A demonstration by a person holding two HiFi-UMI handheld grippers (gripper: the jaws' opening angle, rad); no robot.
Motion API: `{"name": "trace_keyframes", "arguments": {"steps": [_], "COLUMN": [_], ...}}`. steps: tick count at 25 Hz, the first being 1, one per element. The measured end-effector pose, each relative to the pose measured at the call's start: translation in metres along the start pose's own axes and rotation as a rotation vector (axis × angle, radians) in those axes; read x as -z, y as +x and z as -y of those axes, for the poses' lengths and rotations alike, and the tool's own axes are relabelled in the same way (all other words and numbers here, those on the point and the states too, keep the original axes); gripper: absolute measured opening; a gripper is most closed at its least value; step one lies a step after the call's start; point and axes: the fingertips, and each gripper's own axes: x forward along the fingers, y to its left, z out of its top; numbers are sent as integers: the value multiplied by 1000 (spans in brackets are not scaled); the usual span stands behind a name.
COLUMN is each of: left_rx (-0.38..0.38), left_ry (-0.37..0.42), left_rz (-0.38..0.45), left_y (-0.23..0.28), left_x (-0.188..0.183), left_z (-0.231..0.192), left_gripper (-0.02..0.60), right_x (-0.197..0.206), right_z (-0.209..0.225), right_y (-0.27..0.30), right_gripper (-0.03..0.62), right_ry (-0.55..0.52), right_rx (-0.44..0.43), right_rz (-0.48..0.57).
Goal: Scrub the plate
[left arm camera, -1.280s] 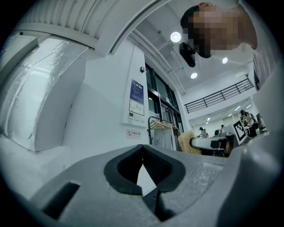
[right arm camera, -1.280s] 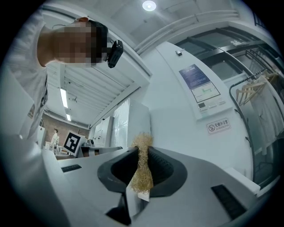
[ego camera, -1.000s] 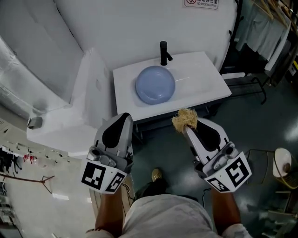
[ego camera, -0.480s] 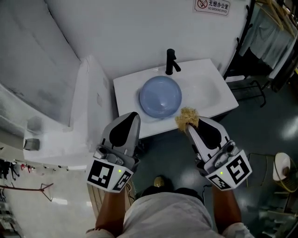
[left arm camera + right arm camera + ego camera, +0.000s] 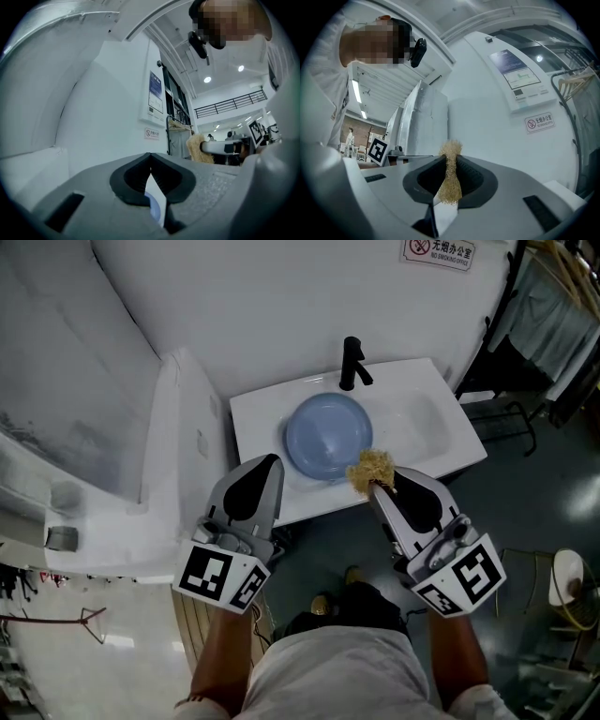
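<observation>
A pale blue plate [image 5: 325, 435] lies in the white sink [image 5: 441, 432] below a black faucet [image 5: 352, 362]. My right gripper [image 5: 375, 476] is shut on a tan fibrous scrubber [image 5: 372, 469], which hangs at the plate's near right edge. The right gripper view shows the scrubber [image 5: 450, 176] pinched between the jaws. My left gripper [image 5: 267, 465] is shut with nothing in it, at the sink's near edge, left of the plate. A sliver of the blue plate [image 5: 155, 206] shows through the closed jaws in the left gripper view.
A white padded wall panel [image 5: 178, 427] rises left of the sink. A dark clothes rack [image 5: 553, 324] stands at the right. A prohibition sign [image 5: 439, 251] hangs on the wall above the faucet. Dark floor lies below the sink front.
Both grippers have come closer to the sink. The scrubber, earlier short of the counter's front edge, now reaches the plate's near right rim.
</observation>
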Motion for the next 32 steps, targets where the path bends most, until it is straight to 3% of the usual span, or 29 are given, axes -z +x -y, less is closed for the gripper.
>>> {"name": "trace_keyframes", "arguments": {"steps": [11,32], "left_rx": [-77,-237], "left_ry": [-3,32], "left_rz": [-85,-348], "left_y": [30,118], "left_x": [33,129], "left_z": [-31,-91], "left_gripper": [17,17], "right_x": [27,99], "right_z": [32,127], "right_y": [38,110], "right_gripper": [61,61], "right_ry": [-7,-88], "right_rx": [-44,-166], "right_rz": [-39,-227]}}
